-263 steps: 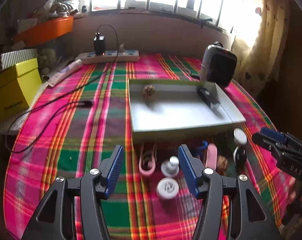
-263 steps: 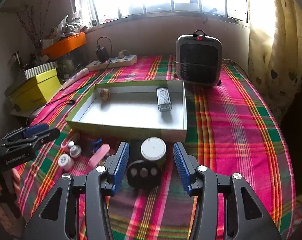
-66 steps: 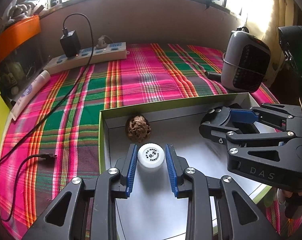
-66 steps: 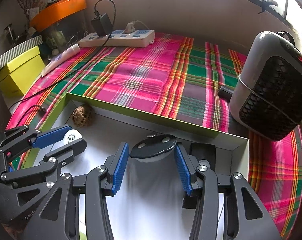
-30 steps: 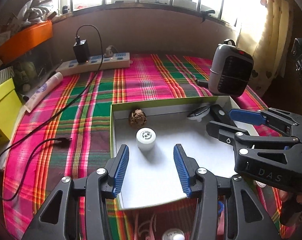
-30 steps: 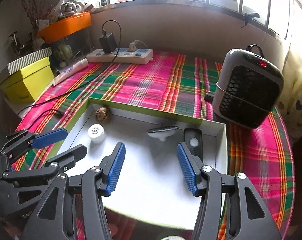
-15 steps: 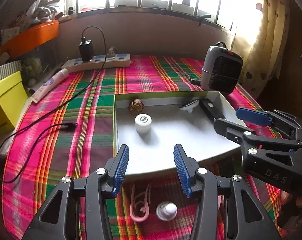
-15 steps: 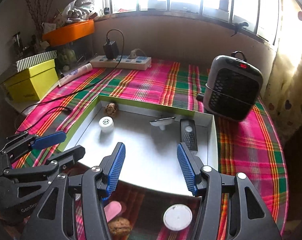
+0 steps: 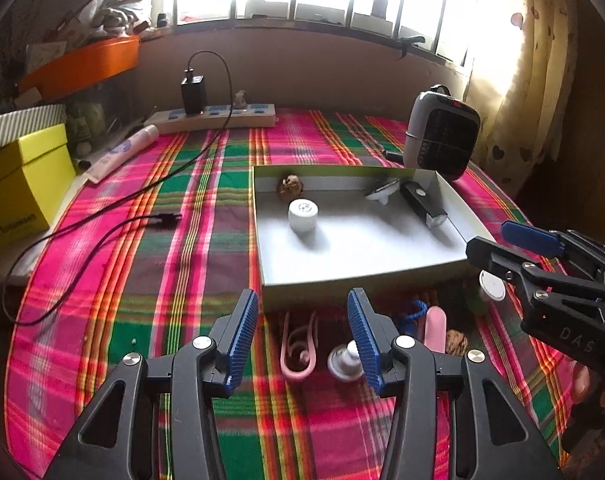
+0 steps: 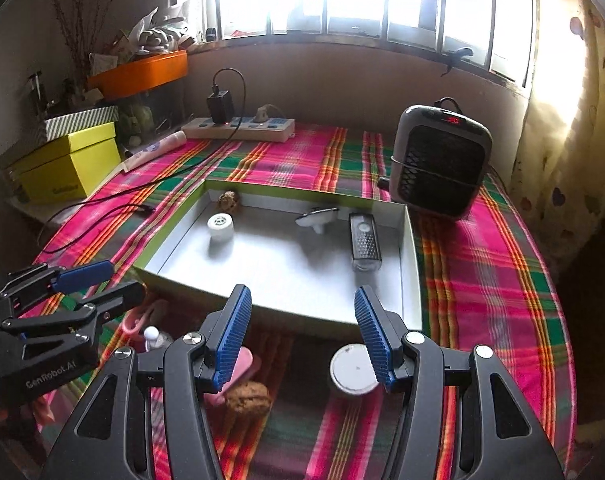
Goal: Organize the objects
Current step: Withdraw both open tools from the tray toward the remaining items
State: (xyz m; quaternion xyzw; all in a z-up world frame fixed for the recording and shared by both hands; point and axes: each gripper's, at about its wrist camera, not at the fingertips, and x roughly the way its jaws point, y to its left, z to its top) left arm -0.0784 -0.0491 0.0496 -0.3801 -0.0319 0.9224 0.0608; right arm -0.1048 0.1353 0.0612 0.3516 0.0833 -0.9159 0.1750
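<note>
Left wrist | left claw (image 9: 302,330) agape, empty | right claw (image 10: 300,330) agape, empty | both short of tray (image 9: 366,278) edge

1. On my left gripper (image 10: 98,286), seen from my right wrist camera, I read "GenRobot.AI" in pale letters along the black body
2. On my right gripper (image 9: 502,248), seen from my left wrist camera, I read "DAS" in pale letters on the black body
3. The heater (image 10: 440,160) shows a small red lit display at its top; I cannot make out the digits
4. The yellow box (image 9: 20,188) carries dark lettering low on its side, too blurred for me to read
5. The white jar (image 10: 220,227) in the tray has a printed mark on its lid, too small to read
</note>
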